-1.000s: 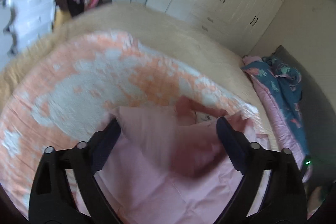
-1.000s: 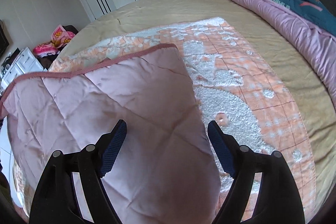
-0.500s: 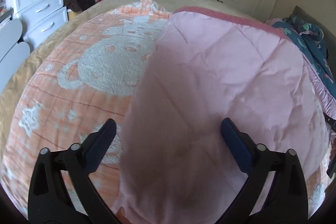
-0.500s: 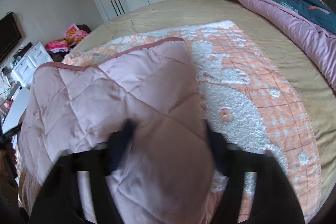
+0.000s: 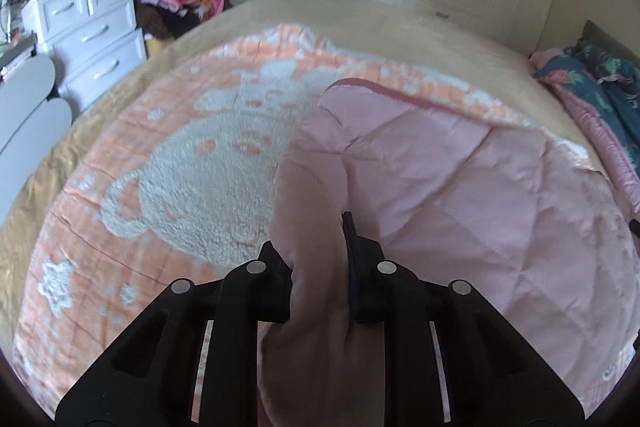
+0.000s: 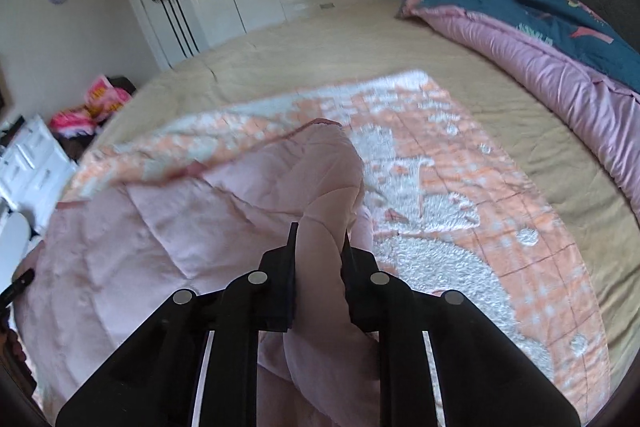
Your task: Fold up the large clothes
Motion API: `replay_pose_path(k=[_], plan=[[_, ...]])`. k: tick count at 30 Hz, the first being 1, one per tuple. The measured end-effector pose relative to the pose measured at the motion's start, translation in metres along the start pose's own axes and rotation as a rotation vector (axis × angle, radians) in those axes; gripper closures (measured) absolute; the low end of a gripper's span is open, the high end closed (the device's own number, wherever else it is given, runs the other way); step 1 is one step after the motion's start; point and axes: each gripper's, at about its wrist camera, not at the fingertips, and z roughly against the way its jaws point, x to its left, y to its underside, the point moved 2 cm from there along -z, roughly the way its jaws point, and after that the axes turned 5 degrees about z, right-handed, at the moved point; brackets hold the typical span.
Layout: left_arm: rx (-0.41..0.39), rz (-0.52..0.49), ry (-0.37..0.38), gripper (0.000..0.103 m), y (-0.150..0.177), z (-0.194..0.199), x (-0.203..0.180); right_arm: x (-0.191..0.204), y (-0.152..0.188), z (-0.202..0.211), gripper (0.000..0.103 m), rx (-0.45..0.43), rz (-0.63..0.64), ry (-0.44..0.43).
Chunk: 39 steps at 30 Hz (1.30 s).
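Both tools, left tool [image 5: 320, 247] and right tool [image 6: 318, 251], just closed; I see each pinching the pink blanket [image 5: 460, 179] on the bed [image 6: 320, 43].

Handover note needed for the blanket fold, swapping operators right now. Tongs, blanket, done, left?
Left tongs: jaws have just closed, now shut on a bunched ridge of the pink quilted blanket.
Right tongs: jaws have just closed too, shut on another pinch of the same blanket.
Blanket: spread on the beige bed, orange-and-white fleece side up, with a pink-side flap folded over part of it.
Done: one flap turned over, both grips taken.
Left: probably lift both pinches together and carry the next fold over, then square the edges.
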Motion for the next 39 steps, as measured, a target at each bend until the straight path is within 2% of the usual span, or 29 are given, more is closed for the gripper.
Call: replay_pose_path(k=[5, 8, 11, 12, 14, 16, 18, 21, 27, 33, 36, 39], plan=[[-0.004, -0.008, -0.017, 0.088, 0.009, -0.005, 0.0, -0.002, 0.01, -0.02, 0.087, 0.03, 0.006, 0.018], [-0.01, 0.004, -0.02, 0.083, 0.009, 0.0, 0.001, -0.008, 0.016, -0.011, 0.077, 0.032, -0.024, 0.004], [-0.02, 0.013, -0.021, 0.072, 0.011, 0.01, 0.002, -0.016, 0.022, 0.009, 0.046, 0.005, -0.094, -0.041], [-0.021, 0.016, -0.018, 0.065, 0.012, 0.013, 0.003, -0.02, 0.027, 0.022, 0.033, -0.019, -0.114, -0.039], [-0.024, 0.024, -0.01, 0.052, 0.015, 0.021, 0.005, -0.024, 0.034, 0.041, 0.024, -0.052, -0.132, -0.054], [-0.031, 0.033, -0.006, 0.044, 0.018, 0.032, 0.007, -0.027, 0.042, 0.057, 0.012, -0.066, -0.162, -0.084], [-0.039, 0.04, -0.002, 0.034, 0.02, 0.042, 0.009, -0.03, 0.051, 0.071, 0.004, -0.072, -0.192, -0.099], [-0.034, 0.056, 0.008, 0.025, 0.026, 0.056, 0.014, -0.032, 0.065, 0.087, 0.004, -0.061, -0.222, -0.117], [-0.013, 0.089, 0.016, 0.016, 0.044, 0.078, 0.026, -0.036, 0.094, 0.1, 0.004, -0.02, -0.261, -0.132], [0.049, 0.193, 0.036, 0.015, 0.07, 0.085, 0.049, -0.037, 0.119, 0.1, 0.004, 0.042, -0.294, -0.16], [0.081, 0.275, 0.08, 0.015, 0.084, 0.085, 0.061, -0.034, 0.125, 0.097, 0.004, 0.058, -0.311, -0.189], [0.143, 0.401, 0.184, 0.015, 0.096, 0.078, 0.069, -0.03, 0.128, 0.095, 0.004, 0.072, -0.338, -0.218]])
